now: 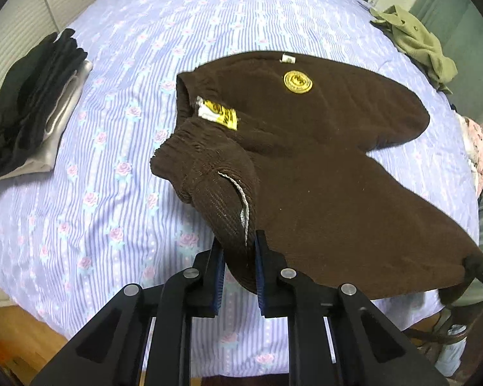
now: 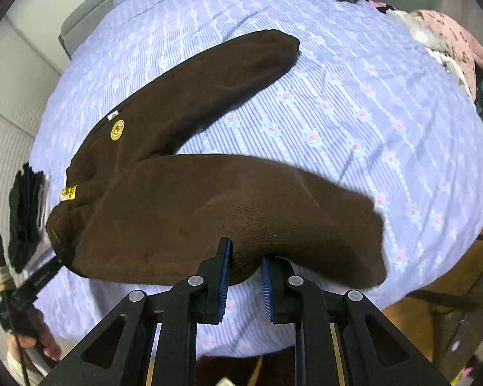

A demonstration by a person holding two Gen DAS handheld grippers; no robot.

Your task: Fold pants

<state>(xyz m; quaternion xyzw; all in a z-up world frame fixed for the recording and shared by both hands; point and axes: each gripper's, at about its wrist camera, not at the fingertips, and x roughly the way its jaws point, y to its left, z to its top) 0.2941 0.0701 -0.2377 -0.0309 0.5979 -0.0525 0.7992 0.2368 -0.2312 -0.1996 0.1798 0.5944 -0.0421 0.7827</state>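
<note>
Brown fleece pants (image 1: 322,167) with a round yellow patch and a yellow label lie spread on the bed. My left gripper (image 1: 238,247) is shut on the ribbed waistband near the white drawstring and lifts it. In the right wrist view the pants (image 2: 209,193) show two legs forking apart, the far leg flat on the sheet. My right gripper (image 2: 246,251) is shut on the edge of the near leg and holds it raised. The right gripper's tip shows at the pants' edge in the left view (image 1: 476,267).
The bed has a lilac striped sheet with roses (image 1: 119,148). A folded stack of black and grey clothes (image 1: 32,106) lies at the left. An olive garment (image 1: 415,41) and a pink patterned one (image 2: 450,41) lie at the far right edge. Wooden floor shows below.
</note>
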